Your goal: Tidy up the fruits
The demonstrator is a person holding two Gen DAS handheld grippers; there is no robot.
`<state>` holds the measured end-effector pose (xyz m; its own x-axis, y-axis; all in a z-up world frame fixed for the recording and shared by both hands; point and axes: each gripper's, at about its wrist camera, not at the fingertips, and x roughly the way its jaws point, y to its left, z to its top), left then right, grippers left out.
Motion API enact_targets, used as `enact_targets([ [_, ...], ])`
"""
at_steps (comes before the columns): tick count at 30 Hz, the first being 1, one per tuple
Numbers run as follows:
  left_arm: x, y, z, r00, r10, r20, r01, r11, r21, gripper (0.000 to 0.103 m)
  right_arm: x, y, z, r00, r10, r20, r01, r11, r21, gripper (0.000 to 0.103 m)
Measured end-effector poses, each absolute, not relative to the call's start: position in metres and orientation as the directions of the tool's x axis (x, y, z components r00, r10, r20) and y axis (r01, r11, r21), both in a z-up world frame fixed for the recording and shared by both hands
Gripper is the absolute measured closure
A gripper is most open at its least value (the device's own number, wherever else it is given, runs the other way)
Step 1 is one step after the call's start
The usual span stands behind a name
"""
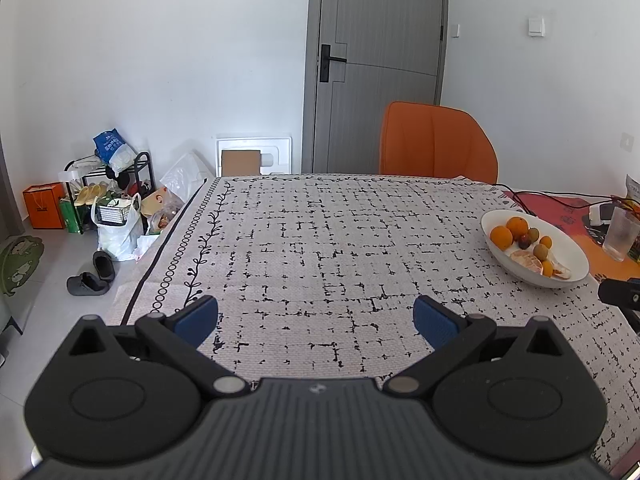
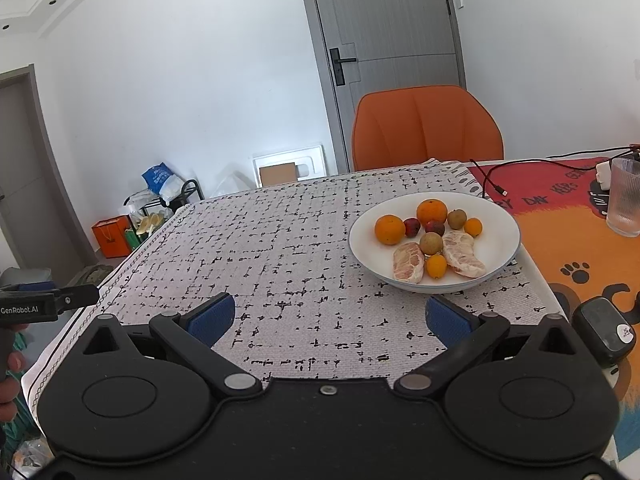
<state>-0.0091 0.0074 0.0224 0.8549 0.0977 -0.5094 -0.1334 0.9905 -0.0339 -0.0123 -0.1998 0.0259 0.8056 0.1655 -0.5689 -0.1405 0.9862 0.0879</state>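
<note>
Right wrist: pomelo segments (image 2: 408,262) plain in plate (image 2: 500,216) | both tools (image 1: 316,320) (image 2: 330,316) wide open, empty

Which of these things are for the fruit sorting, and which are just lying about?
For the job: white plate, oranges, peeled pomelo segments, kumquats, both open grippers.

Lying about: ribbed glass, black cable, orange chair, slippers.

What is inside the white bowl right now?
The white bowl holds two oranges, two peeled pomelo segments, two small kumquats, brownish-green fruits and red ones. Anything beneath them is hidden.
</note>
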Motion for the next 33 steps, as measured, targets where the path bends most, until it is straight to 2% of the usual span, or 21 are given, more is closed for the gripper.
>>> enact_targets([
  [33,-0.0107,0.0102,0.0224,0.859,0.102,-0.502,-0.136,0.990,-0.030,0.000,-0.0114,-0.1987,0.0227,0.801,0.164,-0.576,-0.139,0.986,0.088,0.000],
])
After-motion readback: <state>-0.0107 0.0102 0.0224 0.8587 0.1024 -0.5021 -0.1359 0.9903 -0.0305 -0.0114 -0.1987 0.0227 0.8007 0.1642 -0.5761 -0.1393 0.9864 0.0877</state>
